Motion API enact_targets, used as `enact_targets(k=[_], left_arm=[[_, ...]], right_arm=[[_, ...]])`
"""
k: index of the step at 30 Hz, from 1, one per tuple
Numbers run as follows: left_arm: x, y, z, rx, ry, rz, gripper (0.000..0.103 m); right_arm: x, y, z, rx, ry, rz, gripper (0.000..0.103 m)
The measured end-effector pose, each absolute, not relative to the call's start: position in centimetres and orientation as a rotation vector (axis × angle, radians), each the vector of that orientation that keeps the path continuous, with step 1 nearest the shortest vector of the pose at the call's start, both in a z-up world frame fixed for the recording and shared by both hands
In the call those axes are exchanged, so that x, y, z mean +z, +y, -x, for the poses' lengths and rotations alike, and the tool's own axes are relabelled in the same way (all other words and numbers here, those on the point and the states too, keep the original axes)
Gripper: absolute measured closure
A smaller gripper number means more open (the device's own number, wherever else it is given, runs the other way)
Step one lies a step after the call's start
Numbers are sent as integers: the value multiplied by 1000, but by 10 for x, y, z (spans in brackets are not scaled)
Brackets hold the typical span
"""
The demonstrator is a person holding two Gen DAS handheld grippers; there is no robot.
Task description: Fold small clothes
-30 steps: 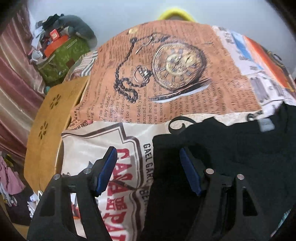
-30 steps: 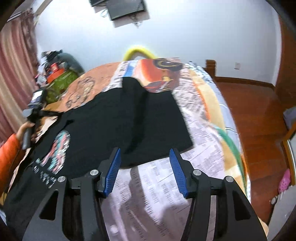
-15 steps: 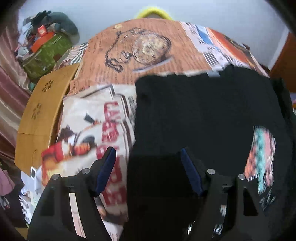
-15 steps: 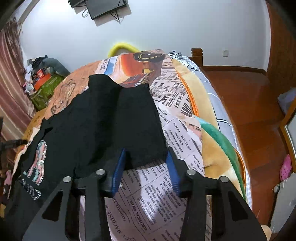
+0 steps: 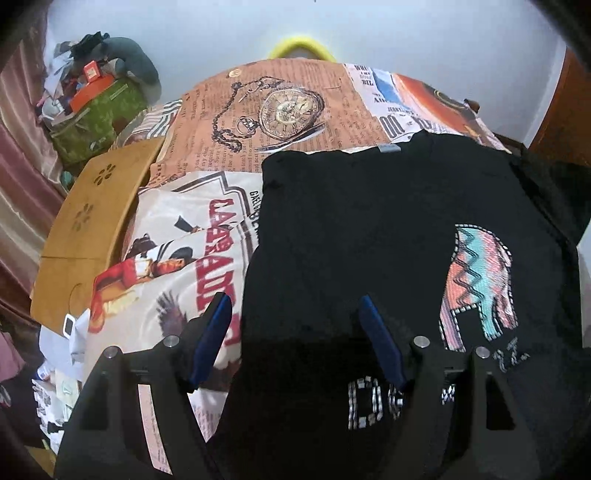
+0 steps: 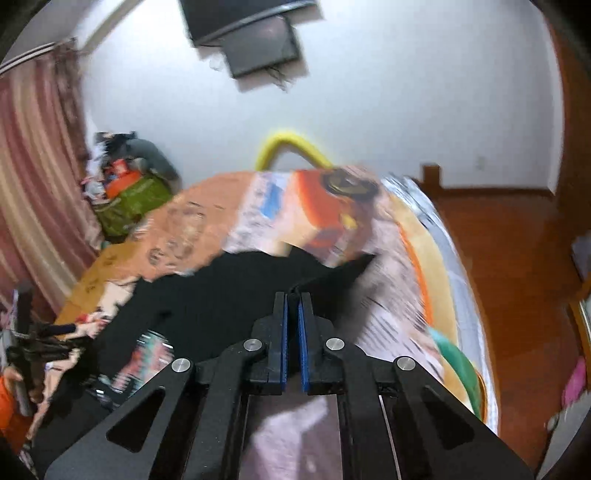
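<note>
A black T-shirt [image 5: 351,229] with a pink and teal print lies spread on the printed bedspread [image 5: 288,107]. My left gripper [image 5: 293,306] hovers open over the shirt's left edge; one finger is above the bedspread, the other above the black cloth, and nothing sits between them. My right gripper [image 6: 292,295] is shut on the shirt's right edge, and black cloth [image 6: 229,291] rises to the pads in a lifted peak. In the right wrist view the left gripper [image 6: 37,343] shows at far left, held by a hand in an orange sleeve.
A wooden board [image 5: 88,229] lies at the bed's left side, with a green bag [image 5: 96,110] and clutter behind it. A yellow hoop [image 5: 301,44] stands at the head of the bed. Wood floor [image 6: 517,277] runs along the right. A screen [image 6: 251,33] hangs on the wall.
My right gripper closed on the shirt's right edge and rose, pulling the cloth up. My left gripper travelled from the shirt's collar corner down along its left edge, still open.
</note>
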State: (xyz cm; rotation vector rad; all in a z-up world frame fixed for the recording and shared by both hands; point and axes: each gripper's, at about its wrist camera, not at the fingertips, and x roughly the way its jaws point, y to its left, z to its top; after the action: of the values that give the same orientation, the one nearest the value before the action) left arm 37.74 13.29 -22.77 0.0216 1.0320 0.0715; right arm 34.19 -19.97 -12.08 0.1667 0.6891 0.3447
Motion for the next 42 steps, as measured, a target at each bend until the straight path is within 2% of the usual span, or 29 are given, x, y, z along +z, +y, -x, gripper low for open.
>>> enact_targets(k=[9, 14, 18, 21, 23, 26, 31, 38, 42], left_arm=[[-212, 155, -338, 90, 999, -18, 31], [-210, 164, -323, 114, 1009, -17, 31], [-208, 166, -316, 115, 1012, -6, 31], [-205, 160, -317, 107, 1011, -13, 30], [-204, 150, -321, 97, 1010, -24, 30], [-202, 132, -331, 69, 1007, -41, 30], [-201, 89, -356, 7, 988, -82, 23], [-217, 44, -420, -47, 1019, -73, 23], [-237, 28, -460, -50, 1065, -62, 34]], right_arm=[[-93, -87, -337, 580, 647, -49, 99], [-132, -21, -334, 733, 789, 34, 97], [-170, -4, -329, 790, 948, 39, 95], [-179, -14, -323, 799, 1001, 25, 85], [-176, -25, -320, 795, 1011, 13, 69], [-162, -53, -313, 761, 950, 10, 61], [-144, -90, -312, 649, 870, 19, 59], [-166, -127, -324, 558, 885, 0, 59], [-188, -125, -327, 567, 914, 17, 59]])
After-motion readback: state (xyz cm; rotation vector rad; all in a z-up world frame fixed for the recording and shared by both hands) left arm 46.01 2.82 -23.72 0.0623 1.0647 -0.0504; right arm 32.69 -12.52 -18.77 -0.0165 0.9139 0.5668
